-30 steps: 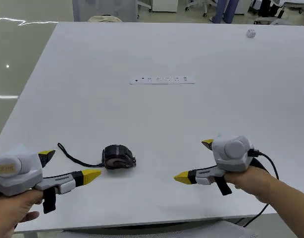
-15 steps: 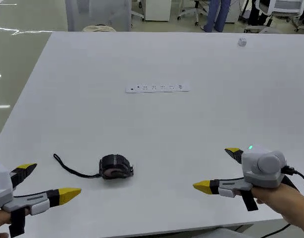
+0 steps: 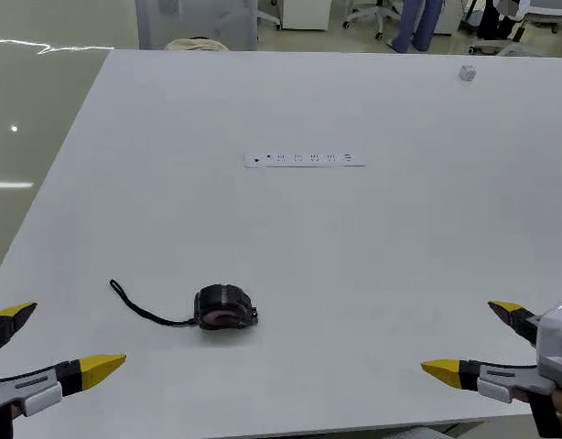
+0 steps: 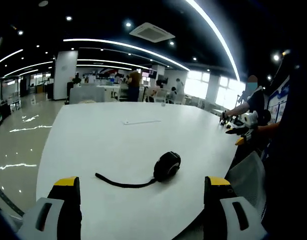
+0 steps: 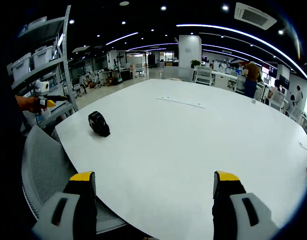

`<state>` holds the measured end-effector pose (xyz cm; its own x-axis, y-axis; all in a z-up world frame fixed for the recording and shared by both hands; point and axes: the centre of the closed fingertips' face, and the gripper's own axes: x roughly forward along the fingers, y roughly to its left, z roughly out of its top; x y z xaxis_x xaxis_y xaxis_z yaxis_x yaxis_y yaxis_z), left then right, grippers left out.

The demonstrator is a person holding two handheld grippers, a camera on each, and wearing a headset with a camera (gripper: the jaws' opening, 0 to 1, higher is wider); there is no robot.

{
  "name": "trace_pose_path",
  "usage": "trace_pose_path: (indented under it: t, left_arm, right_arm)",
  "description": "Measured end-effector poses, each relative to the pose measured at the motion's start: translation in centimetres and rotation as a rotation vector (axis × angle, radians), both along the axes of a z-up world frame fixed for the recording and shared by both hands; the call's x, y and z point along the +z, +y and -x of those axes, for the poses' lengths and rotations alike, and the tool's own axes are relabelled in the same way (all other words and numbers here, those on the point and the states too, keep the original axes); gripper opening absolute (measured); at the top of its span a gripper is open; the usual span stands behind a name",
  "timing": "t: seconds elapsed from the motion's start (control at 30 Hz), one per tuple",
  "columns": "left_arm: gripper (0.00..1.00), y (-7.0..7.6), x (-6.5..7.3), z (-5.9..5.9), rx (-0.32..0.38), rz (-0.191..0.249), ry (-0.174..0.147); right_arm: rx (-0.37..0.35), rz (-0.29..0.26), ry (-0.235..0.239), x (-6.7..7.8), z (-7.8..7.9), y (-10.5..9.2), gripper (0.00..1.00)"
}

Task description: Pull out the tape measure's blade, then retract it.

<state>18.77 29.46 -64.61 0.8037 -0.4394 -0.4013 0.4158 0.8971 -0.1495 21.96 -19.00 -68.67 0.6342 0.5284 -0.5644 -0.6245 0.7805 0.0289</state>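
Sitting on the white table (image 3: 372,256) not far from its front edge, the tape measure (image 3: 224,307) is seen lying with its black wrist strap (image 3: 142,309) trailed off to the left. The left gripper (image 3: 59,343) is held at the front left of the table, yellow-tipped jaws spread wide, nothing caught between them and nothing touched. Same deal with the right gripper (image 3: 473,340): jaws wide apart, nothing gripped, held at the front right and kept well apart from the tape measure. In the left gripper view the black case is framed between the two jaws but well ahead of them. A white power strip (image 3: 304,159) is laid flat further back, mid-table, and a small white object (image 3: 466,74) can be spotted near the far right edge
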Motion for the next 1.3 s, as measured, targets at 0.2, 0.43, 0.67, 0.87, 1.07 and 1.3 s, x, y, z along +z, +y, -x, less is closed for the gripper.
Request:
trace_pose_path:
  t: [0.2,0.43,0.67,0.87,1.07,1.3]
  left_arm:
    - [1.00,0.6,-1.4,0.6,-0.018,-0.021,0.038]
    - [1.00,0.3,-2.5,1.1,-0.027,0.001,0.092]
    - [1.00,0.1,-2.7,1.3,-0.047,-0.019,0.088]
    - [1.00,0.4,-3.0,1.5,-0.044,-0.023,0.098]
    - [1.00,0.3,-3.3,1.8,-0.045,-0.028,0.108]
    - [1.00,0.5,-3.3,1.9,-0.040,-0.028,0.114]
  right_arm:
    - [-0.009,0.041,-0.003,0.0,0.8,-1.1,1.00]
    - [-0.009,0.048,-0.002,0.0,1.0,-0.6,1.00]
    - [-0.004,0.060,0.002,-0.1,1.3,-0.3,1.00]
    - [-0.004,0.059,0.040,-0.7,2.1,-0.3,1.00]
    - [-0.007,0.067,0.064,-1.5,2.4,-0.5,1.00]
    - [-0.034,0.063,0.063,-1.9,2.3,-1.6,1.00]
